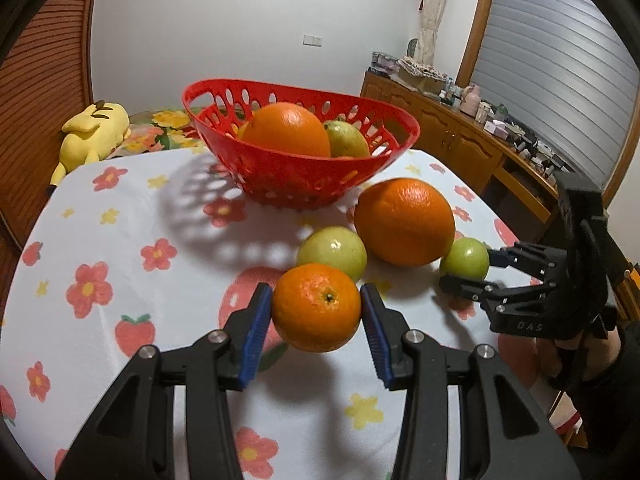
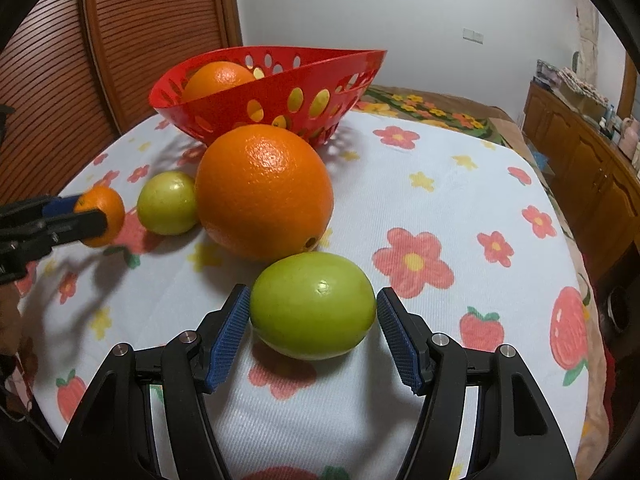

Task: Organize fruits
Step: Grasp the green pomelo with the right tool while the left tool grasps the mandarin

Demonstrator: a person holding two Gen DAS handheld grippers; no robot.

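My left gripper (image 1: 317,307) is shut on a small orange (image 1: 317,306) and holds it just above the cloth; it also shows in the right wrist view (image 2: 102,216). My right gripper (image 2: 313,312) is open around a green fruit (image 2: 314,306) that lies on the table, pads close to its sides. That fruit shows in the left wrist view (image 1: 465,258). A big orange (image 2: 264,192) and a yellow-green fruit (image 2: 168,202) lie between them. The red basket (image 1: 304,180) behind holds an orange (image 1: 286,130) and a green fruit (image 1: 346,140).
The round table (image 1: 100,240) has a white flowered cloth. A yellow plush toy (image 1: 94,132) lies beyond its far left edge. A wooden cabinet (image 1: 460,136) with clutter stands at the right. A slatted wooden door (image 2: 120,40) is behind the basket.
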